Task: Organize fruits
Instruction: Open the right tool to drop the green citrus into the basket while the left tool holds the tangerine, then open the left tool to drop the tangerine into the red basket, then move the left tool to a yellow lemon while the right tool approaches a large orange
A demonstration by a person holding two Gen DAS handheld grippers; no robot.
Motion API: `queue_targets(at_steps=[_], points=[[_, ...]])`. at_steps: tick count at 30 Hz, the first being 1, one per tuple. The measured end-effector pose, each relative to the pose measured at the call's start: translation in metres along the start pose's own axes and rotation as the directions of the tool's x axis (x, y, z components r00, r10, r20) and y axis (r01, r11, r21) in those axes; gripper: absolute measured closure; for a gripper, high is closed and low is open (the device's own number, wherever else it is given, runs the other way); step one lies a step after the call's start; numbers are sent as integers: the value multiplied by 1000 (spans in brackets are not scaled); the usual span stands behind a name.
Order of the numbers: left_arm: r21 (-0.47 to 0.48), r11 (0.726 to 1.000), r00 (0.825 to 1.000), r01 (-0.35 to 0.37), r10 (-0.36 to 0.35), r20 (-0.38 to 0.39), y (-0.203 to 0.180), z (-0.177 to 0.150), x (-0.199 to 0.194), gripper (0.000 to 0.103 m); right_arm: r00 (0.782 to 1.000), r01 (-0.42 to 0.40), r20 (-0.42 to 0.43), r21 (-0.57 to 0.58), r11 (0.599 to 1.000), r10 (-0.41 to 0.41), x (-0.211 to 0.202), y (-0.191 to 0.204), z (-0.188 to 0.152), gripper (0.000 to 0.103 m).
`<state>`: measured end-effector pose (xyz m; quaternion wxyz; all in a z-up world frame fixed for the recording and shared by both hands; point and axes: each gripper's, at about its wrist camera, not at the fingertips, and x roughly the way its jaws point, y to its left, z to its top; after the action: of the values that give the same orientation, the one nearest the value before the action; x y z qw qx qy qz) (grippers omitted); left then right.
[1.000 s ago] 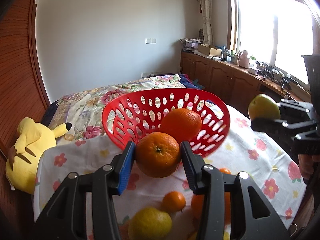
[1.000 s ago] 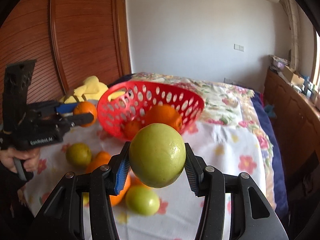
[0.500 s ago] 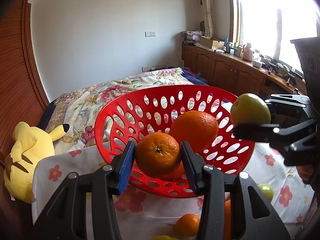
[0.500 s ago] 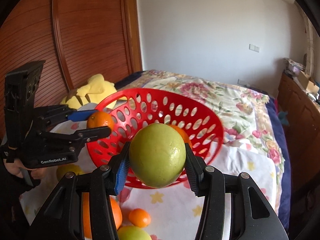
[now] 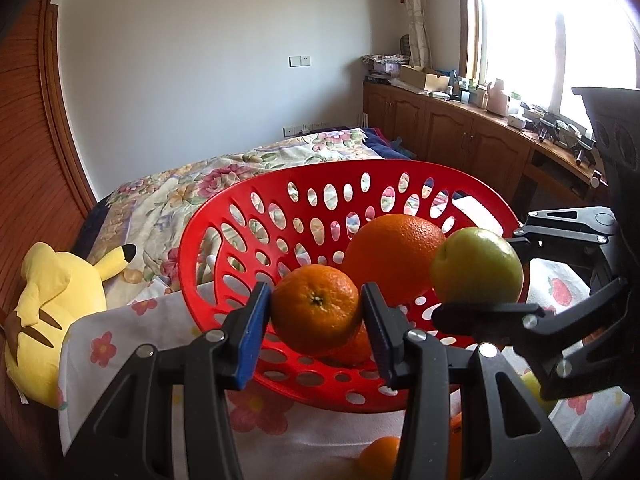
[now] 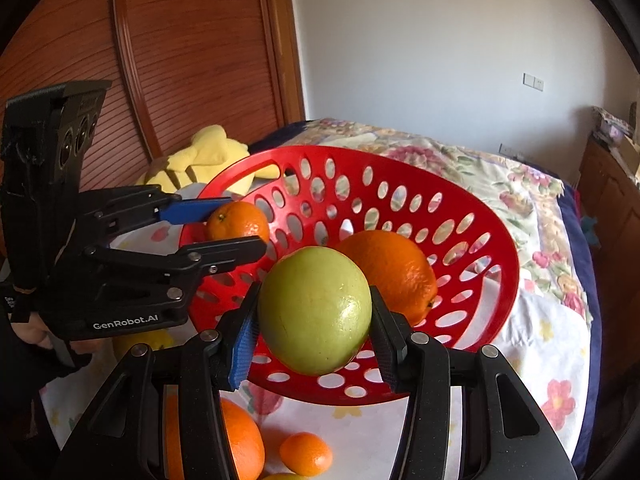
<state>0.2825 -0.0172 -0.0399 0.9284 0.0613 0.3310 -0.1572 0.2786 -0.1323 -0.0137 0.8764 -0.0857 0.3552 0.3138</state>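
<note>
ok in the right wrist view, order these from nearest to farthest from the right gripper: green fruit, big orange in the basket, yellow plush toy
1. green fruit: clamped in the jaws of the right gripper.
2. big orange: just behind, slightly right, inside the red basket.
3. yellow plush toy: beyond the basket's far-left rim, on the bed.

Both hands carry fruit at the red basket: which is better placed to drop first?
Left, probably: the left hand-held gripper holds its mandarin over the basket floor; the right's green fruit looks nearer the rim.
</note>
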Motion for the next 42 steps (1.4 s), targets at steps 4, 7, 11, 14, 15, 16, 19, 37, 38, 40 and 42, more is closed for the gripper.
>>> queue_targets(at_steps=[4, 7, 11, 14, 15, 16, 19, 37, 38, 40, 42], points=[[0, 1000, 1000, -4, 4, -5, 0, 0, 1, 58, 1000, 4, 0, -6, 1000, -4, 4, 3, 1, 52], [8, 1000, 1000, -10, 10, -7, 0, 1, 1, 58, 1000, 6, 0, -6, 1000, -6, 5, 3, 1, 52], [0, 1000, 1000, -11, 11, -8, 3, 1, 2, 58, 1000, -2, 14, 4, 1000, 2, 2, 2, 0, 52], [-8, 1000, 1000, -8, 7, -10, 4, 1, 3, 58, 1000, 3, 24, 8, 1000, -4, -2, 2, -1, 52], [-8, 1000, 1000, -9, 9, -11, 3, 1, 3, 58, 1000, 4, 25, 10, 1000, -5, -3, 1, -1, 52], [-7, 1000, 1000, -10, 10, -11, 3, 1, 4, 58, 1000, 7, 28, 13, 1000, -7, -5, 0, -2, 52], [-9, 1000, 1000, -10, 10, -9, 2, 2, 4, 58, 999, 12, 34, 25, 1000, -13, -10, -4, -6, 52], [-22, 1000, 999, -20, 20, 30, -1, 3, -21, 52, 996, 38, 75, 55, 998, -42, -35, 1, -19, 52], [-25, 999, 999, -19, 20, 34, -1, 1, -25, 51, 996, 41, 79, 55, 998, -45, -38, 2, -20, 52], [-29, 999, 999, -20, 21, 39, -1, -2, -31, 50, 995, 45, 82, 57, 997, -49, -42, 5, -23, 52], [-29, 999, 999, -17, 19, 42, -2, -6, -37, 50, 995, 48, 83, 63, 997, -54, -46, 7, -26, 52]])
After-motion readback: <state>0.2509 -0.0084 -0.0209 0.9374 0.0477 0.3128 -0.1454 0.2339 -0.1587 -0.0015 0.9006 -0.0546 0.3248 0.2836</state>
